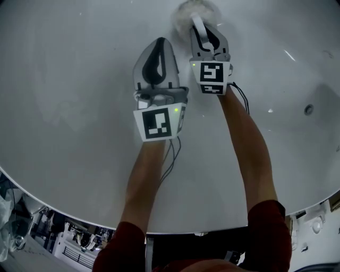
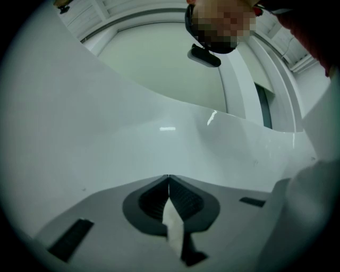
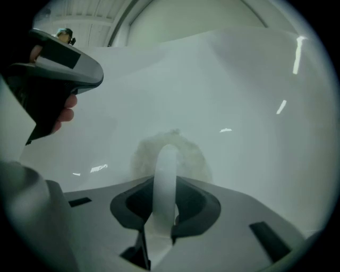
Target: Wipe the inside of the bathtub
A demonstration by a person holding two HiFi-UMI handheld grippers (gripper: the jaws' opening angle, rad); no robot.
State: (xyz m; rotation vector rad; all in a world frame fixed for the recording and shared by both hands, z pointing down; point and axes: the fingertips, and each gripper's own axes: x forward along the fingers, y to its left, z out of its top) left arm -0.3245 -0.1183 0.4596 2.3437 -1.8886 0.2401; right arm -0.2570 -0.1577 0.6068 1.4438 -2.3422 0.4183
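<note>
Right gripper view shows the right claw (image 3: 166, 186) closed narrowly on the white handle (image 3: 166, 167) of a scrubber (image 3: 187, 155). The handle rises as a loop between the two jaws. The fuzzy round head of the scrubber sits just beyond the jaw tips, pressed against the pale inner wall of the bathtub (image 3: 239, 79).

In the head view the right claw (image 1: 206, 32) reaches farthest into the tub, and the scrubber (image 1: 183, 11) shows as a soft blur at the top edge, touching the tub surface.

Just beside it, on the left and a little nearer the person, is the left claw (image 1: 160, 47). In the left gripper view the left claw (image 2: 169, 180) has its jaws together at the tips. A pale strip shows low in the gap behind the tips, and what it is cannot be told. This claw points at bare tub wall (image 2: 133, 133) and is apart from the scrubber.

Each claw carries a marker cube, the left cube (image 1: 159, 123) and the right cube (image 1: 212, 74), with a green light on each. Bare forearms run back from them to dark red sleeves (image 1: 265, 223).

The white bathtub (image 1: 79, 79) fills most of the head view, its rim curving along the bottom. A small round fitting (image 1: 308, 109) sits in the wall at the right, well apart from both claws.
</note>
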